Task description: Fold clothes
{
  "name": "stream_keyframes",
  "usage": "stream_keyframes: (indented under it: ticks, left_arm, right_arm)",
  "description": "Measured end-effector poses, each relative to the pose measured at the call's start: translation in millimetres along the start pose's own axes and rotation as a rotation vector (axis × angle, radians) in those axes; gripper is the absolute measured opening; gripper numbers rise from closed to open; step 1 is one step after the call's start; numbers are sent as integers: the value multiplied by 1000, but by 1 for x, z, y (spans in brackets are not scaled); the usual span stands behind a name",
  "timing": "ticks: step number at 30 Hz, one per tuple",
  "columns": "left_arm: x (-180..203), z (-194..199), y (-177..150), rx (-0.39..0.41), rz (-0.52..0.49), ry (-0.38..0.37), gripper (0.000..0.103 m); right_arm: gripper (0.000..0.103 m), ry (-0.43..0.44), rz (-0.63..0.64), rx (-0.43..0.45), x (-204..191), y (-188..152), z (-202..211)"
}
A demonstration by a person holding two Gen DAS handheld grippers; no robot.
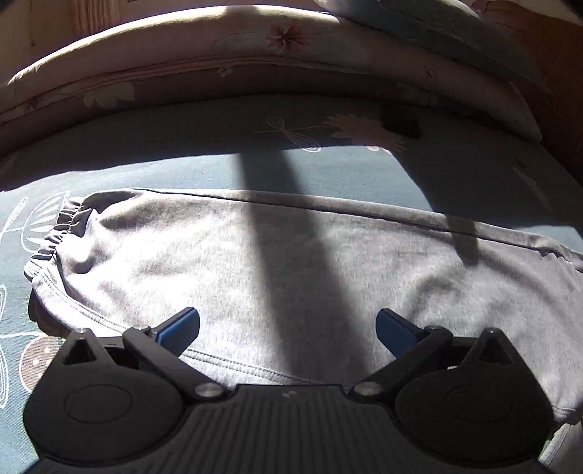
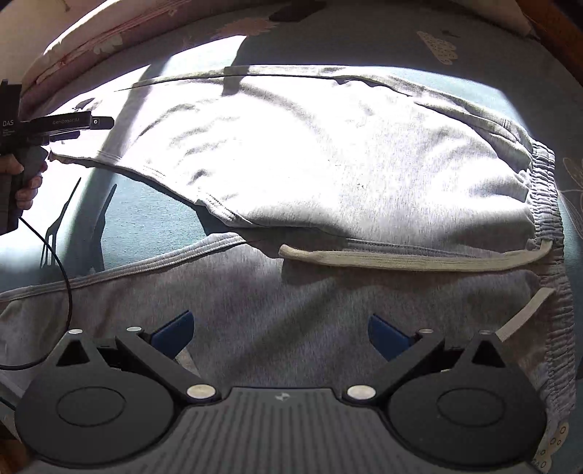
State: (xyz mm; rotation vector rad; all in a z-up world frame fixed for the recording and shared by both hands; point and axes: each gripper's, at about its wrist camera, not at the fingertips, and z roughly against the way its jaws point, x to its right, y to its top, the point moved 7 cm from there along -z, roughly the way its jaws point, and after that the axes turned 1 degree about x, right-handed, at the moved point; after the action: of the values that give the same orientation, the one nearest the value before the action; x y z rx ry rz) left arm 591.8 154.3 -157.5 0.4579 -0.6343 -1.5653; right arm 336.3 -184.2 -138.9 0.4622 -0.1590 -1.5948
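Note:
Grey sweatpants [image 2: 328, 164] lie folded over on a blue-green floral bedsheet [image 2: 153, 215], with the elastic waistband [image 2: 546, 204] at the right and an off-white drawstring [image 2: 400, 260] across the fold. My right gripper [image 2: 280, 333] hovers open over the near grey layer, blue pads [image 2: 175, 333] wide apart and holding nothing. In the left wrist view the same grey fabric [image 1: 218, 262] fills the middle, with a gathered elastic edge [image 1: 54, 233] at the left. My left gripper [image 1: 288, 328] is open above a stitched hem. It also shows at the far left of the right wrist view, left gripper [image 2: 73, 125], held by a hand [image 2: 25, 182].
A pink floral quilt [image 1: 182, 65] is rolled along the far side of the bed, with a blue-grey pillow [image 1: 455, 29] on it. Brown wood [image 1: 557, 73] stands at the right. Hard sunlight and long shadows cross the sheet [image 1: 328, 171]. A black cable [image 2: 63, 277] hangs from the left gripper.

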Motion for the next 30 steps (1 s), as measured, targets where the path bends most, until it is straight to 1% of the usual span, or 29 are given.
stream_keyframes:
  ticks: [2, 3, 6, 8, 10, 12, 14, 16, 18, 20, 23, 24, 26, 28, 30]
  left_arm:
    - [-29, -13, 7, 3, 69, 16, 102]
    - [-37, -18, 8, 2, 81, 26, 102]
    - [-64, -35, 8, -25, 98, 63, 102]
    - [-86, -43, 8, -33, 109, 127, 102]
    - [-104, -43, 13, -37, 118, 177, 102]
    - [-116, -38, 25, -9, 129, 197, 102]
    - [-119, -31, 43, 41, 133, 164, 102]
    - [-115, -30, 60, 74, 149, 104, 102]
    - [-110, -40, 69, 66, 177, 32, 102]
    - [-101, -55, 72, 45, 172, -7, 102]
    - [-98, -80, 69, 15, 135, 25, 102]
    - [-99, -87, 68, 11, 128, 48, 102]
    - [-102, -94, 71, 37, 101, 87, 102]
    - [-103, -98, 78, 47, 75, 109, 102]
    - [-104, -94, 87, 63, 77, 100, 102]
  right_arm:
    - [103, 14, 13, 2, -13, 8, -5]
    - [103, 20, 20, 0, -19, 11, -7]
    - [103, 29, 42, -6, -32, 16, -15]
    - [103, 31, 53, -18, -38, 18, -21]
    - [103, 27, 60, -33, -42, 20, -27]
    - [103, 24, 70, -32, -46, 24, -29]
    - [103, 32, 83, -25, -51, 30, -31]
    - [103, 39, 93, -21, -57, 37, -35]
    - [103, 54, 86, -26, -62, 41, -41]
    - [103, 70, 75, -32, -68, 45, -48]
    - [103, 83, 68, -39, -75, 49, -56]
    - [103, 86, 69, -41, -77, 50, -58]
    - [103, 89, 76, -47, -77, 51, -63]
    - [103, 84, 74, -53, -74, 51, -67]
    - [103, 79, 53, -64, -69, 49, -73]
